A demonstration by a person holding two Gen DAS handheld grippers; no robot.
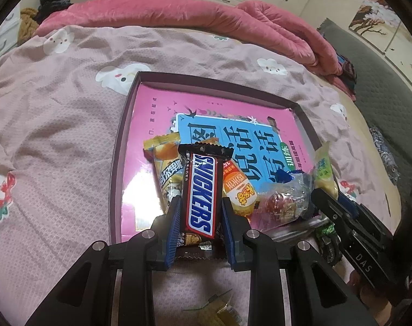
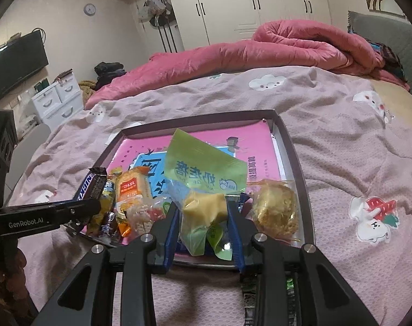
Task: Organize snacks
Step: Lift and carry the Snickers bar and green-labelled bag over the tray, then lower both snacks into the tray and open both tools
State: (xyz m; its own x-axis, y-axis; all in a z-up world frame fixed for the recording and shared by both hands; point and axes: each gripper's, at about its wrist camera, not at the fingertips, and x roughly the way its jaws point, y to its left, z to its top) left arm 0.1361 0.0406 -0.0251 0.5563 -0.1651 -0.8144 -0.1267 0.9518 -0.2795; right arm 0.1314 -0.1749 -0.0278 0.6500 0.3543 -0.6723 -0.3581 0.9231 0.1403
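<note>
A shallow tray [image 1: 118, 146] lies on a bed covered with a pink cartoon-print sheet [image 1: 56, 114], and a pink book [image 1: 162, 106] lines the tray floor. Several snacks are already gathered along the tray's near edge: a yellow wrapped cake [image 1: 165, 163], an orange packet [image 1: 238, 190], a clear-wrapped red sweet [image 1: 282, 203] and, seen from the right wrist, a round golden pastry in clear wrap [image 2: 276, 209].

The left gripper [image 1: 199, 217] has its fingers closed on a Snickers bar [image 1: 201, 190], held over the near edge of the tray, just above the other snacks. The right gripper [image 2: 203, 217] has its fingers closed on a green packet holding a pale yellow block [image 2: 203, 184], also over the tray's near edge, beside the pastry.

The task looks well advanced: most visible snacks sit in the tray, and the two held ones appear ready to be set down. At least one yellow wrapper [image 1: 222, 309] lies on the sheet outside the tray, below the left gripper, so some gathering is probably left.

That wrapper is half hidden by the gripper frame. A dark green-and-black object [image 1: 328, 239] beside the tray's corner is too blocked to identify. Whether the held snacks touch the tray cannot be told.
</note>
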